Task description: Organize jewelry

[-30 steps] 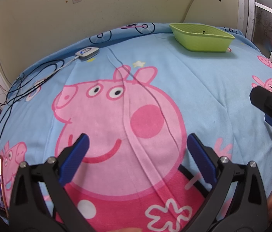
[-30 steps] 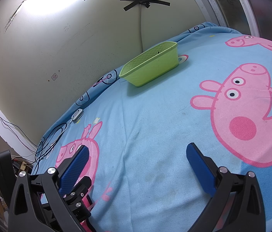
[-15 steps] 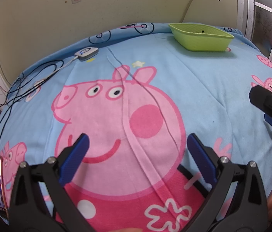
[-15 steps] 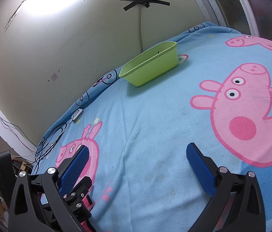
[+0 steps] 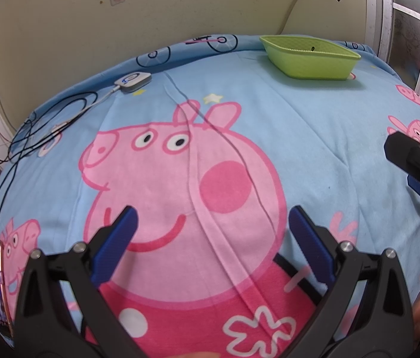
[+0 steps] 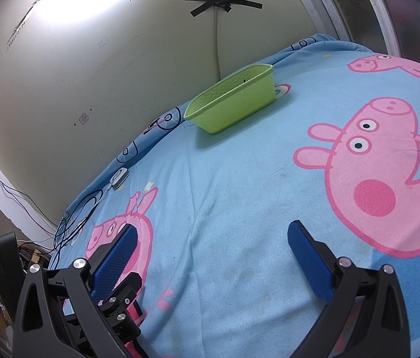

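Both grippers poised over a cartoon bedsheet (image 5: 314,137), no jewelry in sight

Left gripper (image 5: 210,235) and right gripper (image 6: 213,247) spread wide, empty; next likely locating a piece for the green basket (image 6: 234,101)

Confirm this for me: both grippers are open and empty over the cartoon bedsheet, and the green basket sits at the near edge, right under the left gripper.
Only the basket's place is wrong. The green basket sits at the far edge by the wall, as the left wrist view shows. Left gripper and right gripper are open and empty over the bedsheet.
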Demonstrator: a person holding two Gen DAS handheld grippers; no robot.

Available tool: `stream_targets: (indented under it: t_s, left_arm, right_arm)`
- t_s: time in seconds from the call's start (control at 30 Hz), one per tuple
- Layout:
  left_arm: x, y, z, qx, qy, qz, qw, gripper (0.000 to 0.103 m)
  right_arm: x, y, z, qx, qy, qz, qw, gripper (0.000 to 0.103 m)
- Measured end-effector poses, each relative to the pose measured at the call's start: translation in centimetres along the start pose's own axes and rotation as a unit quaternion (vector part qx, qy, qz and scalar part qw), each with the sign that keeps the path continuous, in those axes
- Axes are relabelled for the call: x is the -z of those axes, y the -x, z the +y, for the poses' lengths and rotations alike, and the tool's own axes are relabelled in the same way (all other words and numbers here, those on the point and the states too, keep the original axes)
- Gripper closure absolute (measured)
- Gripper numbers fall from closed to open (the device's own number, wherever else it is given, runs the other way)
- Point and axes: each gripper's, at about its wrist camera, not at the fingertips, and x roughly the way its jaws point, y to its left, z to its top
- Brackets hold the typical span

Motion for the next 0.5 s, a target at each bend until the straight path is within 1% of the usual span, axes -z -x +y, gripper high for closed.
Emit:
stream_targets:
  t_s: [0.3, 0.5]
  left_arm:
    - [0.01, 0.04, -0.15, 0.000, -0.001, 0.000, 1.0000, 0.006]
    - [0.13, 0.21, -0.90, 0.002, -0.005, 0.000, 1.0000, 0.006]
  right_arm:
    - [0.03, 0.03, 0.02, 0.000, 0.000, 0.000, 1.000, 0.021]
    - [0.03, 0.03, -0.05, 0.000, -0.001, 0.000, 1.000, 0.021]
